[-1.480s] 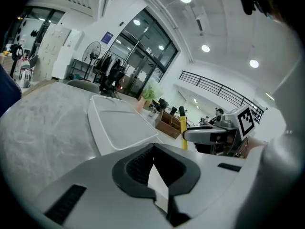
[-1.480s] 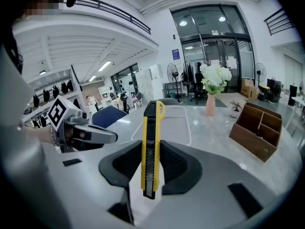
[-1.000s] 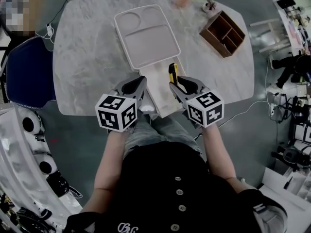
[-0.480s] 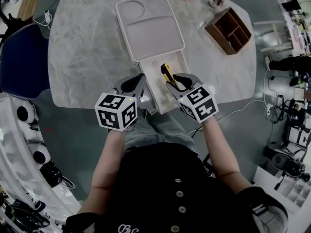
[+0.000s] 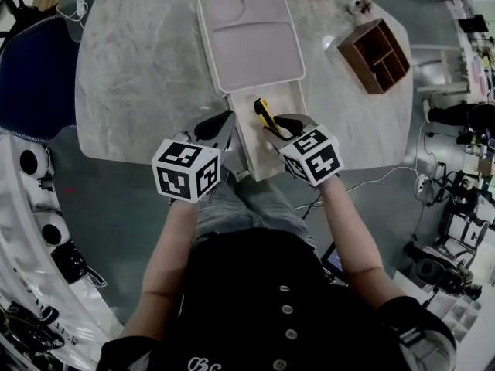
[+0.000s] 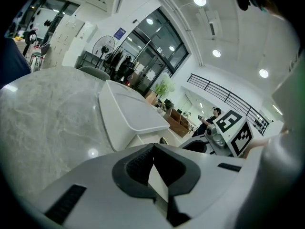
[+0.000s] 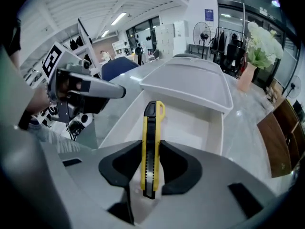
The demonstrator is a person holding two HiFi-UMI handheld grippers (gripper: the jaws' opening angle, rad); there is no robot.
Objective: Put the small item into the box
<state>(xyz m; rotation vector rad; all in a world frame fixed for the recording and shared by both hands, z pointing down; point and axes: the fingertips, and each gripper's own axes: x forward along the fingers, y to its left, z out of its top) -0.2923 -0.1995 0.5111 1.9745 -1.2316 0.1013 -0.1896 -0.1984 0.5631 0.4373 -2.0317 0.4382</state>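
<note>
Tabletop (image 5: pixel 139 68) of marble, grey floor (image 5: pixel 116 199) around

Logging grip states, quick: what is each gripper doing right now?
Left gripper: closed, nothing held.
Right gripper: closed on the yellow-and-black plastic utility knife.

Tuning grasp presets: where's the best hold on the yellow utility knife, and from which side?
Grip the utility knife mid-body across its two flat side faces, approaching end-on along its length. It's long, thin and straight, so the flats seat squarely between the fingers, as in the right gripper.
</note>
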